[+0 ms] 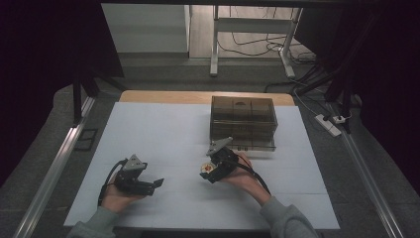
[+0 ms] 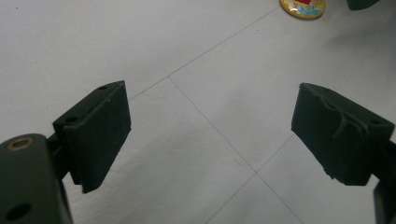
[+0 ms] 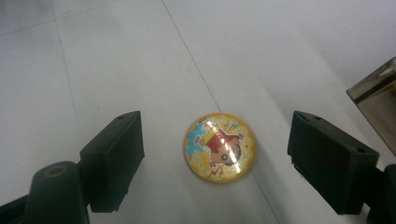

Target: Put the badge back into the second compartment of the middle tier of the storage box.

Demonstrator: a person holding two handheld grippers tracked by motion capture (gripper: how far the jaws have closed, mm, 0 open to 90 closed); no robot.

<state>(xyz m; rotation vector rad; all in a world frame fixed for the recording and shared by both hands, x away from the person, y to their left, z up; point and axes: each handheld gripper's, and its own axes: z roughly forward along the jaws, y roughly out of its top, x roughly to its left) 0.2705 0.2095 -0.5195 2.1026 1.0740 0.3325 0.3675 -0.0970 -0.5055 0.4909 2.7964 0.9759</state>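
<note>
Round badge (image 3: 220, 147) lying flat near the middle of the worktop (image 1: 163, 124), just in front of the brown box (image 1: 242, 122). Right tool (image 3: 215, 161) released, straddling it. Lower, center, then squeeze gently. Left tool (image 2: 210, 140) released, empty, near the front edge.

Glittery orange-gold badge (image 3: 219, 147) with red-shirted cartoon figure, white gridded table cover (image 1: 163, 134), smoky brown translucent box (image 1: 242, 121).

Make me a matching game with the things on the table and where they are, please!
Things:
1. round badge
2. brown see-through box
3. left hand-held gripper
4. right hand-held gripper

Places:
A. at the table's far side
B. open above bare white table
C. flat on the table between two open jaws
D. open around the badge

Pairs: 1-C, 2-A, 3-B, 4-D
</note>
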